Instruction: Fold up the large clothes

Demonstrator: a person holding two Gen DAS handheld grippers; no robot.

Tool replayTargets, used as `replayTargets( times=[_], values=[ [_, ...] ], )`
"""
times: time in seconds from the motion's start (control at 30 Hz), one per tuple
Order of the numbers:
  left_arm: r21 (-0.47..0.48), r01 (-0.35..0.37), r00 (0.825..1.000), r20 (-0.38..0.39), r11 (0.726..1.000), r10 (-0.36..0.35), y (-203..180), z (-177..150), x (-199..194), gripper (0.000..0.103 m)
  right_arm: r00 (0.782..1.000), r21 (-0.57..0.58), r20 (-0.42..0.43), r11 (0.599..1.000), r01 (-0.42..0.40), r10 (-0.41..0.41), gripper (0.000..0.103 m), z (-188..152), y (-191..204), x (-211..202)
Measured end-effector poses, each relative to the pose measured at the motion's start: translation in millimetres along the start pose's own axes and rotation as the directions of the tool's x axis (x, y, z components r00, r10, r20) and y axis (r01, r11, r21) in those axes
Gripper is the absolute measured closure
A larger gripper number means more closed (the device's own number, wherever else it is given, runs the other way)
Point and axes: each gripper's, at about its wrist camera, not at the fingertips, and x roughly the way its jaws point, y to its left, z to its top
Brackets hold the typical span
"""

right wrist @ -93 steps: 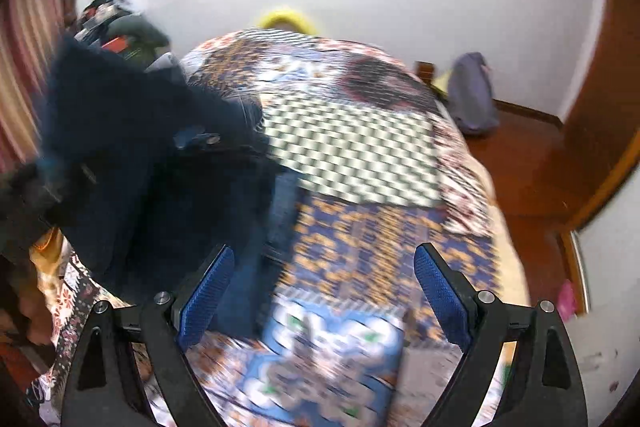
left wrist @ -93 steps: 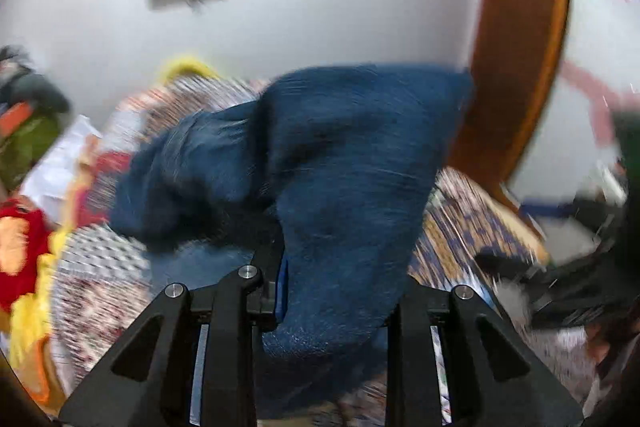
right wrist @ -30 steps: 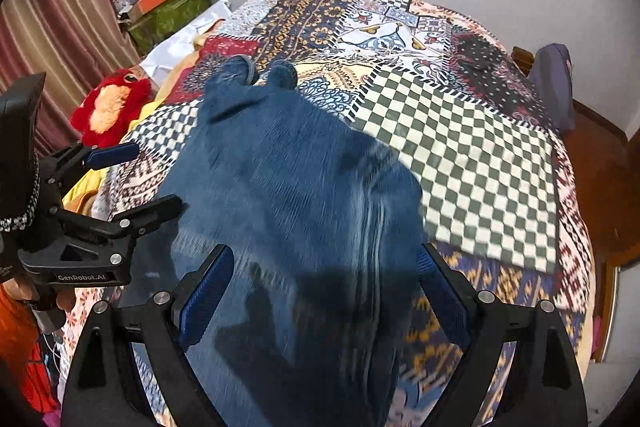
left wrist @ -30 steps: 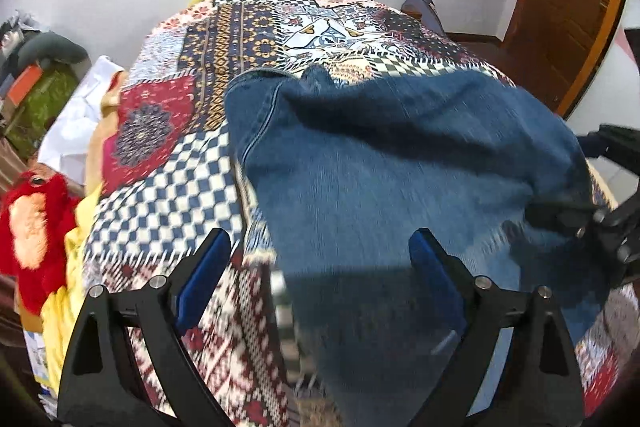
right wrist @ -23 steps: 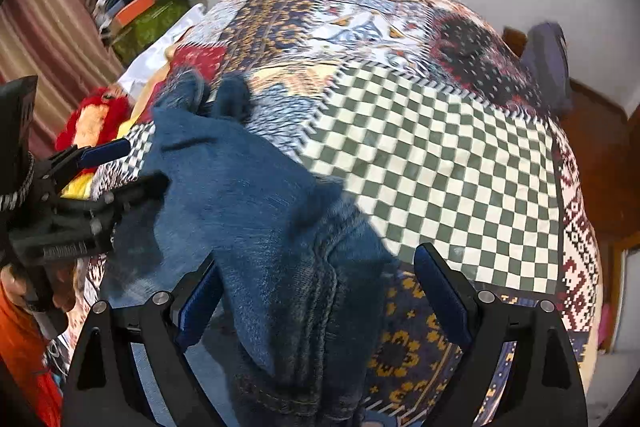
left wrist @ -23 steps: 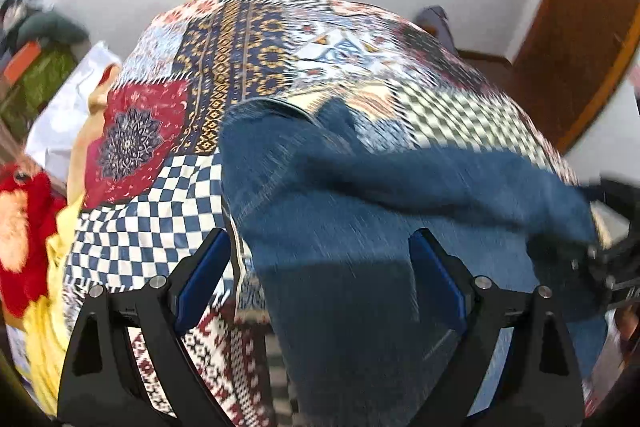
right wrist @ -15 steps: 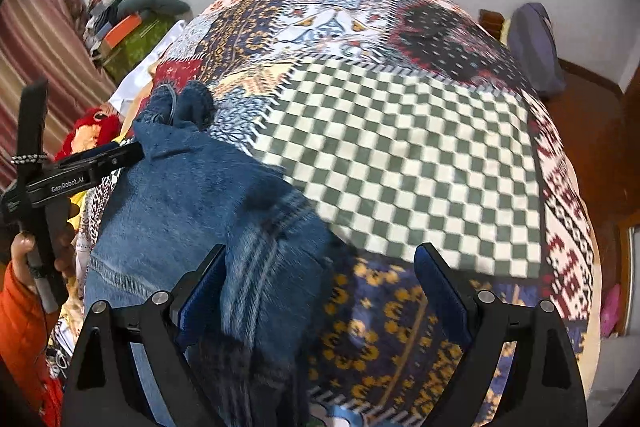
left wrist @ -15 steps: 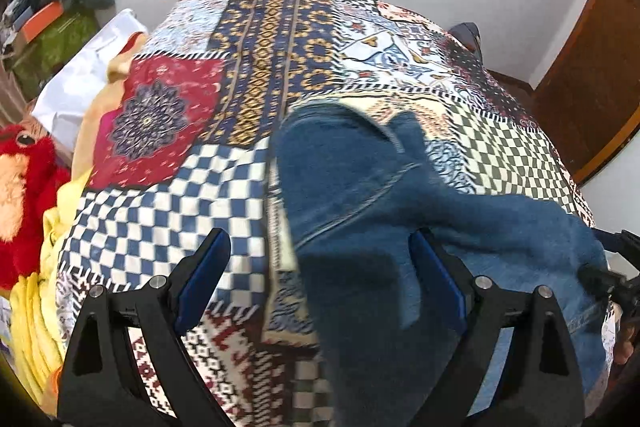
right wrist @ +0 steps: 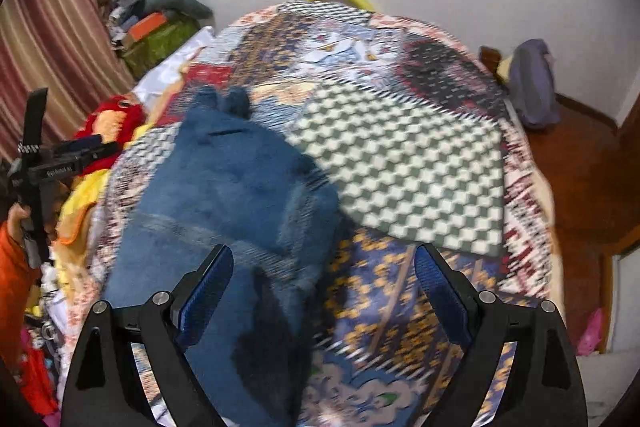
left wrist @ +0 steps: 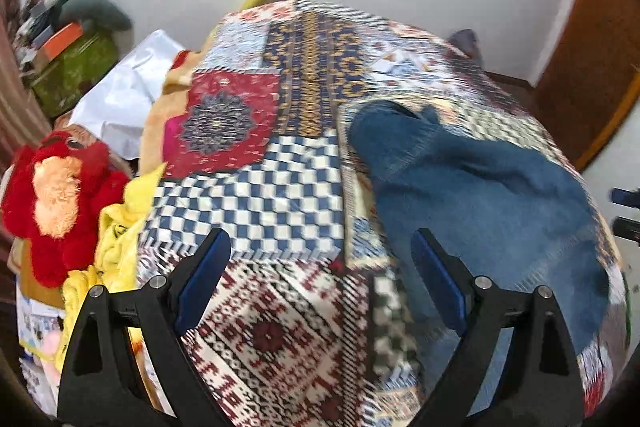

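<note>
Lying rumpled on patchwork bedspread (left wrist: 260,195), blue jeans (right wrist: 224,195), left tongs (left wrist: 320,267) and right tongs (right wrist: 324,271) spread, empty

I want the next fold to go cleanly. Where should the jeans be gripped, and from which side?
Probably at the wide near end of the jeans, coming from the near bed edge. They lie flat on the quilt, narrow end far, wide end closest to the open right gripper. The open left gripper could take the other near corner. Blur hides the hems.
</note>
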Motion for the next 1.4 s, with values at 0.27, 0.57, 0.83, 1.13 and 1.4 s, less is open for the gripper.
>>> replayTargets(
  times=[0.27, 0.57, 0.83, 1.13, 1.4],
  values=[
    [0.001, 0.177, 0.983, -0.053, 0.984, -0.176, -44, -39, 5, 0.011, 0.982, 0.084, -0.161, 0.993, -0.085, 0.098, 0.012, -29, 6, 58],
    [-0.218, 0.371, 0.890, -0.195, 0.903, -0.412, -57, -46, 67, 0.011, 0.924, 0.282, -0.192, 0.920, -0.271, 0.330, 0.012, -27, -10, 115],
    [-0.345, 0.426, 0.825, -0.233, 0.836, -0.516, -58, -44, 112, 0.000, 0.903, 0.315, -0.210, 0.901, -0.299, 0.373, 0.006, -18, -6, 145],
    [-0.276, 0.427, 0.851, -0.197, 0.861, -0.486, -68, -36, 88, 0.026, 0.916, 0.308, -0.180, 0.905, -0.293, 0.358, 0.045, -10, 7, 128],
    [-0.180, 0.453, 0.866, -0.141, 0.873, -0.479, -82, -19, 34, 0.044, 0.932, 0.240, -0.137, 0.924, -0.297, 0.335, 0.066, 1, 33, 78]
  ],
)
